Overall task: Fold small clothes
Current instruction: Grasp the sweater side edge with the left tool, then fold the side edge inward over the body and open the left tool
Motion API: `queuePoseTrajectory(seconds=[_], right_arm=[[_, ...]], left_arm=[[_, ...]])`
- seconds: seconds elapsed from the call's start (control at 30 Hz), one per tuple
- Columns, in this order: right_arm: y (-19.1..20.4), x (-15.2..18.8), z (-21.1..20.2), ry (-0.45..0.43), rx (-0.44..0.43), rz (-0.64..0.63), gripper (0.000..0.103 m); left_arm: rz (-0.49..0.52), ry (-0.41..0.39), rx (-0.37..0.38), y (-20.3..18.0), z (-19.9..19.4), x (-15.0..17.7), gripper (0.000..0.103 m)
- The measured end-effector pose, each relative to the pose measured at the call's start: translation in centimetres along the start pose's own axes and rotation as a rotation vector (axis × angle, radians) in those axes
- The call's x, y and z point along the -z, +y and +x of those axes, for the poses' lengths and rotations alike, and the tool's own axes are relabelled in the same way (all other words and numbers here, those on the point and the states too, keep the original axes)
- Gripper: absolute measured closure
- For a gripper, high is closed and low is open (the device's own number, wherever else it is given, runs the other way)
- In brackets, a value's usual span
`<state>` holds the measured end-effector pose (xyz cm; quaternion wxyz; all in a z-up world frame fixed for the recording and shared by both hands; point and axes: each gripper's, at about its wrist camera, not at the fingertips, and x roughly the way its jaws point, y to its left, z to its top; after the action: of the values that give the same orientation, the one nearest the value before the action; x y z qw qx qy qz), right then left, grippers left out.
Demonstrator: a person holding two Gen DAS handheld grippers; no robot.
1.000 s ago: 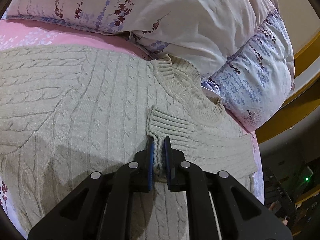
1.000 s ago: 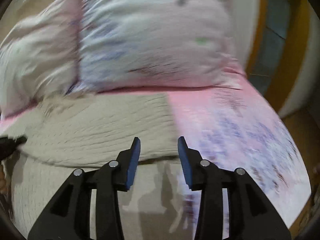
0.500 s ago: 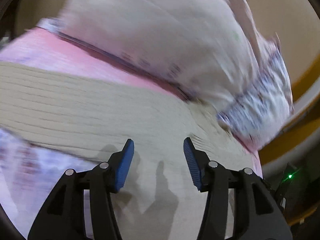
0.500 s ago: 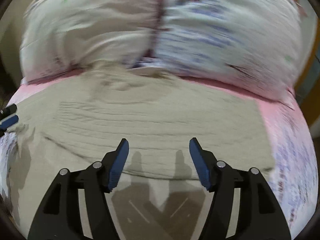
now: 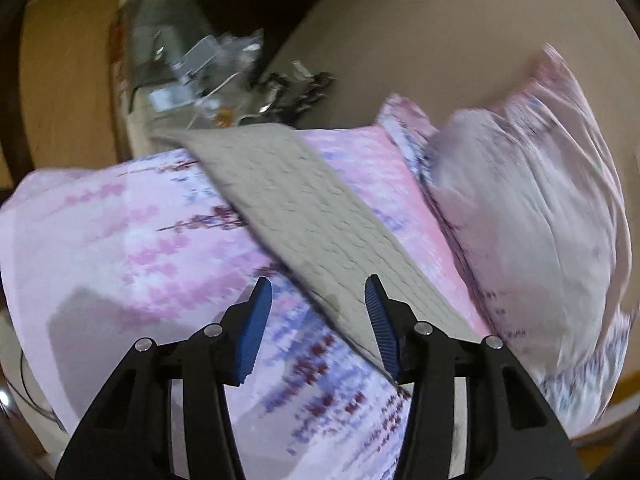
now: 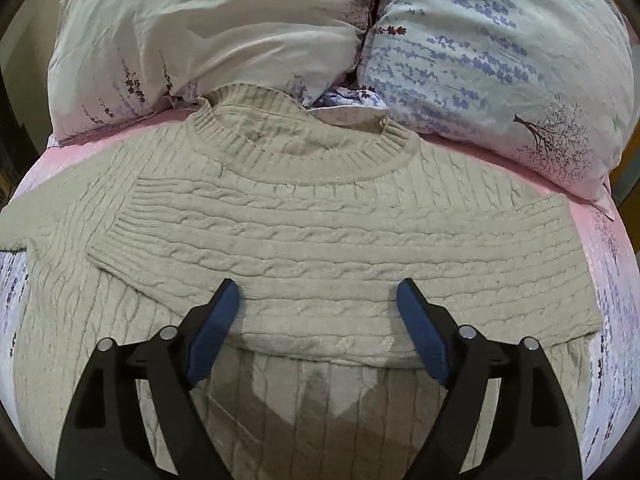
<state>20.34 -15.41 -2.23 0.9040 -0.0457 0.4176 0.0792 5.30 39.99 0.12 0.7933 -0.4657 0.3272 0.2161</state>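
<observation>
Both grippers open and empty: right gripper (image 6: 318, 320) hovers over the sweater (image 6: 320, 240), one sleeve (image 6: 280, 232) folded across the chest; other sleeve (image 5: 304, 216) ahead of left gripper (image 5: 318, 312), likely next grab.

Right wrist view is taken from low above the bed, aimed along the open right gripper (image 6: 318, 300) toward the headboard end, close over the cable-knit sweater (image 6: 320, 236), with both pillows (image 6: 224, 28) filling the top of the frame. Left wrist view is taken from close above the floral bedsheet (image 5: 132, 248), aimed along the open left gripper (image 5: 318, 300) across the bed toward blurred clutter and a wall; heavy motion blur is seen. Shared between the two views: sweater (only one outstretched sleeve is seen at left), bedsheet, one pillow.
</observation>
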Motion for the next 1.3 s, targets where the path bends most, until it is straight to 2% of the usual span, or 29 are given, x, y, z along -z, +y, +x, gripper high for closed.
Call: queuePoseTrajectory(seconds=[0.27, 0.33, 0.4, 0.47, 0.6, 0.67, 0.83, 0.97, 1.07, 1.17, 1.3], right_arm=[[-0.1, 0.5, 0.1, -0.009, 0.0, 0.003, 0.021], [-0.2, 0.8, -0.1, -0.012, -0.006, 0.007, 0.02], [-0.4, 0.9, -0.2, -0.014, -0.015, 0.011, 0.02], [-0.6, 1.1, -0.3, -0.018, -0.021, 0.013, 0.02], [-0.7, 1.2, -0.4, -0.019, -0.028, 0.013, 0.019], [-0.8, 1.3, -0.4, -0.019, -0.034, 0.013, 0.019], [-0.9, 1.4, -0.6, -0.021, -0.043, 0.017, 0.019], [-0.8, 1.4, -0.7, -0.021, -0.046, 0.019, 0.019], [-1.0, 1.6, -0.9, -0.021, -0.05, 0.022, 0.019], [-1.2, 1.9, -1.4, -0.025, -0.051, 0.026, 0.018], [-2.0, 2.2, -1.9, -0.025, -0.044, 0.044, 0.017]], left_arm=[[-0.108, -0.049, 0.024, 1.2, 1.2, -1.9, 0.059], [-0.116, -0.055, 0.025, 1.3, 1.7, -2.4, 0.069], [-0.128, -0.044, 0.034, 1.6, 2.1, -2.5, 0.085], [-0.13, -0.038, 0.051, 1.7, 2.3, -2.2, 0.094], [-0.096, -0.073, 0.1, 0.3, 1.3, -1.7, 0.096], [-0.072, -0.084, 0.149, -1.1, 0.5, -1.3, 0.096], [0.032, -0.048, 0.39, -7.4, -1.6, 1.4, 0.097], [0.152, 0.041, 0.6, -13.8, -2.1, 5.8, 0.097], [0.214, 0.108, 0.7, -17.7, -1.6, 9.0, 0.097], [0.27, 0.16, 0.738, -20.7, -0.8, 12.0, 0.097], [0.273, 0.245, 0.755, -22.5, 1.1, 14.8, 0.097]])
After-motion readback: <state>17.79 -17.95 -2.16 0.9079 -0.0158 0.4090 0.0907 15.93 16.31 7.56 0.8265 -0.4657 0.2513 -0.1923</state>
